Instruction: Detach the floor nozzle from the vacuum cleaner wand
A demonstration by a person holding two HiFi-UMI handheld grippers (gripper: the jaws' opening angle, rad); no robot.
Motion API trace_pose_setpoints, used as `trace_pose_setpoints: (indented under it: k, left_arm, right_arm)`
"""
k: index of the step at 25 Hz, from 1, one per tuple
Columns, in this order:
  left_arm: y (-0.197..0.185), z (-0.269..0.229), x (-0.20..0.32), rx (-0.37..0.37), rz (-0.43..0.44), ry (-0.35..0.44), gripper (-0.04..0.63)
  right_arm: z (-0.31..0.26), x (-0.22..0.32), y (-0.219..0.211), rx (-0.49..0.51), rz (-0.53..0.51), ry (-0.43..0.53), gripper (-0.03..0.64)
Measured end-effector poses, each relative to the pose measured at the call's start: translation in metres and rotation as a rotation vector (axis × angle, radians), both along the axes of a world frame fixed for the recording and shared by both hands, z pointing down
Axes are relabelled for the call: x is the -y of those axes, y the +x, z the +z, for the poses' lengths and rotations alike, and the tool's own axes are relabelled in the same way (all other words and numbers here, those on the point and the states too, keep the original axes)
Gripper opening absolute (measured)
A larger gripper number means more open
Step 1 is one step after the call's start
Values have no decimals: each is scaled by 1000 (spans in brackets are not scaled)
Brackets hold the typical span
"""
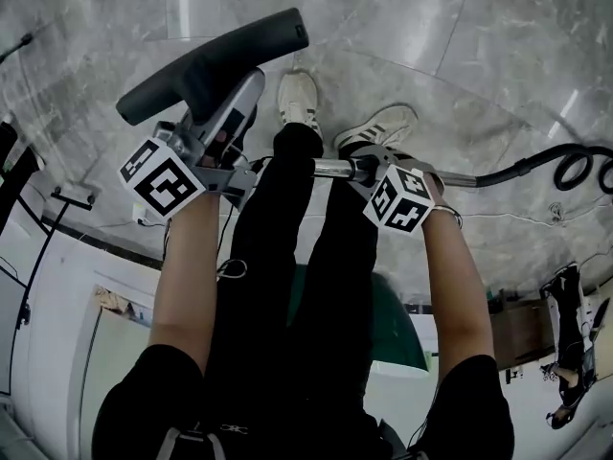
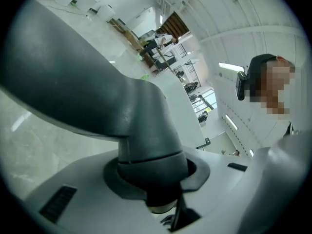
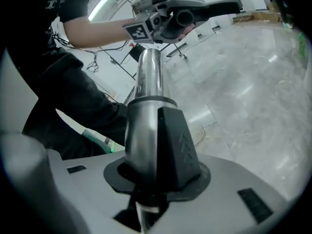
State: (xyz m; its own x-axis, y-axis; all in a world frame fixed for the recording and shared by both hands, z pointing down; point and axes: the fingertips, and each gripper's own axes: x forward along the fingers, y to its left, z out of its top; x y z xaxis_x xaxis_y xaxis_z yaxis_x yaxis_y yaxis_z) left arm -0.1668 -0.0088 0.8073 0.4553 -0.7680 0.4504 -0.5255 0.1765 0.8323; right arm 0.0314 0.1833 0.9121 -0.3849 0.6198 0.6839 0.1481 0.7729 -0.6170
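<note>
- The floor nozzle (image 1: 211, 65) is up off the ground at the person's left, its dark head tilted, with one end higher and further away than the other.
- Its grey neck (image 2: 146, 145) runs down into the left gripper (image 1: 225, 137), whose jaws are clamped around that neck; the left gripper view shows the neck seated tightly between them.
- From the right gripper view, the nozzle (image 3: 204, 6) sits just beyond the tip of the wand, and the round mouth of its neck (image 3: 183, 17) is open and bare. The wand is not plugged into it.
- The chrome wand (image 1: 335, 169) lies roughly level across the person's front, and its free end stops short of the left gripper.
- The right gripper (image 1: 369, 171) is clenched on the wand's thicker collar (image 3: 146, 140), and a black ribbed catch (image 3: 178, 145) on that collar faces the camera.
- Past the right gripper, a thinner tube leads off to the right and joins a black hose (image 1: 575, 166) that curls into a loop above the floor.
- Below both grippers are the person's black trousers and a pair of pale shoes (image 1: 299, 99), planted on a grey marbled floor (image 1: 479, 46).
- White furniture (image 1: 57, 286) stands at the left edge of the head view.
</note>
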Motion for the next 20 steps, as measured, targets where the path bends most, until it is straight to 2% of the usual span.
trace_pose_setpoints:
  k: [2, 4, 7, 10, 13, 16, 20]
  left_arm:
    - [1, 5, -4, -70, -46, -13, 120]
    - [-1, 9, -4, -107, -81, -27, 120]
    - [-3, 10, 0, -99, -78, -44, 120]
    - [3, 4, 2, -138, -82, -60, 120]
    - [19, 3, -2, -163, -72, -58, 120]
    - [39, 8, -9, -154, -53, -74, 120]
    - [55, 9, -10, -183, -28, -82, 121]
  right_arm:
    - [8, 13, -10, -17, 39, 1, 132]
    - [11, 31, -22, -20, 104, -1, 132]
    - [7, 55, -36, -6, 147, 15, 132]
    - [4, 61, -39, 11, 122, 68, 132]
    - [10, 64, -28, 7, 111, 110, 132]
    - [13, 74, -13, 12, 149, 123, 132]
    - [8, 91, -8, 25, 191, 135, 132]
